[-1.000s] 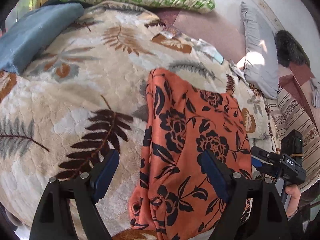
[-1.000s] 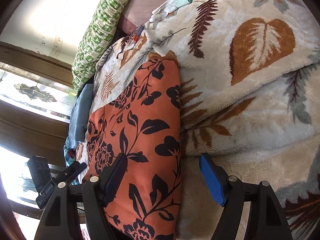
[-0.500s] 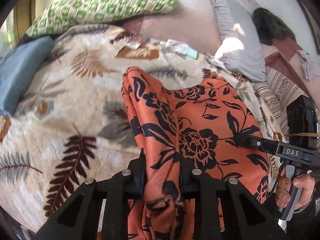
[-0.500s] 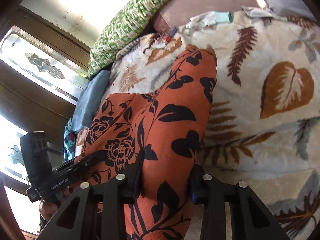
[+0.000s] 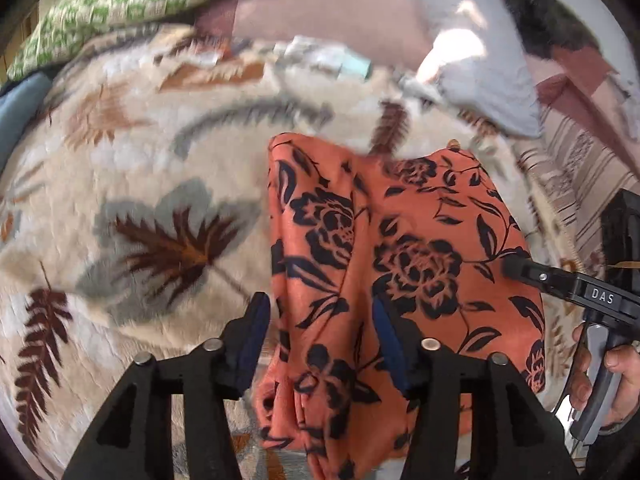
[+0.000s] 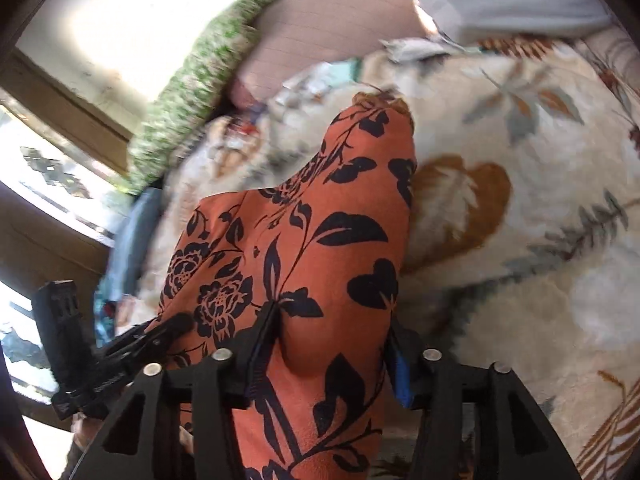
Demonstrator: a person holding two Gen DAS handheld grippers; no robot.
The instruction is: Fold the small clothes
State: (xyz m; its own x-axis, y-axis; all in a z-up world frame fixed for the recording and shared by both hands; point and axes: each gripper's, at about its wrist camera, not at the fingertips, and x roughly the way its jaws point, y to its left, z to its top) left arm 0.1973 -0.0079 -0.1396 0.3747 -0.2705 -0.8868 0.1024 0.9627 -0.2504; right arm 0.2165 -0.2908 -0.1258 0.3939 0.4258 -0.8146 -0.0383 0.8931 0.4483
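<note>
Both grippers have just been opening with the orange cloth [image 5: 400,240] between their jaws: left gripper [image 5: 320,344] looks released, right gripper [image 6: 332,352] can't tell, over the blanket [image 5: 140,160].

Garment [image 5: 400,256]: orange fabric, black flower-and-leaf print. Lies on a cream leaf-patterned blanket [image 5: 152,168], gathered in lengthwise folds, near end bunched, far end narrowing to a point.

Bare leaf-print blanket [image 5: 132,184] leftward; pillows [image 5: 484,68] crowding the far edge
</note>
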